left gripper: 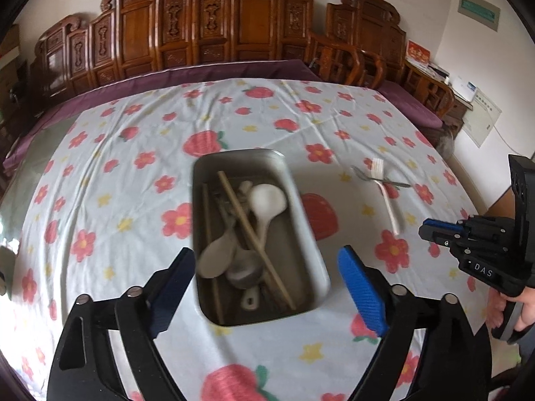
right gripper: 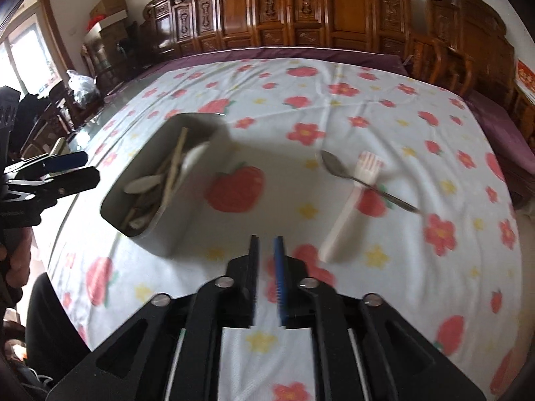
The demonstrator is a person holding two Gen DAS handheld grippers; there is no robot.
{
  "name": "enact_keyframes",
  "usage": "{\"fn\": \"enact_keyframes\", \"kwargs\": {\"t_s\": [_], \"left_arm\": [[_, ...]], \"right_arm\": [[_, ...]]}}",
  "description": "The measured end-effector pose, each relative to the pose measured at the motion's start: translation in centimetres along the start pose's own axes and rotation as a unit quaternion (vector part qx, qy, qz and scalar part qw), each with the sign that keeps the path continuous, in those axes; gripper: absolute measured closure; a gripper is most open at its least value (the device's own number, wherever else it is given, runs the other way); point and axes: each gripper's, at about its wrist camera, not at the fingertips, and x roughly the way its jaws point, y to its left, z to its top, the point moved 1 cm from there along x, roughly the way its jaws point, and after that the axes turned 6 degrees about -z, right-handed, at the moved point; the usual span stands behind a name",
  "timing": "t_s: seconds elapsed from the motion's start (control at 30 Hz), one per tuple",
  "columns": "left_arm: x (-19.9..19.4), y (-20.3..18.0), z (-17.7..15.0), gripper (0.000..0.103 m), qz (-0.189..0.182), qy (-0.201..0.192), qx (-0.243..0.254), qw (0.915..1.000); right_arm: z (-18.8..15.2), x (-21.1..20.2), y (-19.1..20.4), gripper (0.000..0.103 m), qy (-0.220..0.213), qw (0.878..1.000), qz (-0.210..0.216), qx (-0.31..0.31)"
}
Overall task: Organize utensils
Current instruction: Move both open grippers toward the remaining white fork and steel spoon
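**Tray loaded, fork and spoon out on the cloth**

Your left gripper point(left gripper: 267, 287) hangs over the near end of the tray point(left gripper: 302, 207) with its jaws spread wide, wider than the tray itself, and nothing between them. Its two blue pads point(left gripper: 362, 295) frame the tray's near corners without touching it.

Your right gripper point(right gripper: 266, 267) has its jaws drawn close, with only a thin slit between them, and nothing is gripped in that slit. It hovers above the flowered cloth point(right gripper: 384, 113), to the right of the tray point(right gripper: 174, 234). In the left wrist view you can see it point(left gripper: 426, 232) well off to the right, held in your hand point(left gripper: 521, 310), clear of the tray and of the loose utensils.

The tray sits mid-table. Inside it lie a white spoon point(left gripper: 267, 202), a second pale spoon point(left gripper: 215, 259), a metal spoon point(left gripper: 242, 272) and chopsticks point(left gripper: 254, 237) crossing diagonally over them; the pile is blurred, so you cannot count every piece.

To the right of the tray, apart from it, a white plastic fork point(right gripper: 347, 207) lies on the cloth with its tines pointing away from you. A steel spoon point(right gripper: 334, 165) lies across the fork's neck, touching it, bowl to the left and handle running right.
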Motion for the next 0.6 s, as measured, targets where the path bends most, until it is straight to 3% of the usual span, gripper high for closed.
{"fn": "enact_keyframes", "kwargs": {"t_s": [0.37, 0.47, 0.6], "left_arm": [[3.2, -5.7, 0.1, 0.017, -0.015, 0.017, 0.012, 0.9997], [4.3, -7.3, 0.2, 0.017, -0.018, 0.025, 0.024, 0.9992], [6.1, -9.1, 0.3, 0.017, -0.019, 0.036, 0.036, 0.9985]], "right_arm": [[-0.8, -0.1, -6.8, 0.085, 0.007, 0.999, -0.035, -0.018], [-0.8, 0.1, -7.9, 0.074, 0.006, 0.999, -0.033, -0.023], [0.1, 1.8, -9.5, 0.073, 0.012, 0.999, -0.029, -0.030]]}}
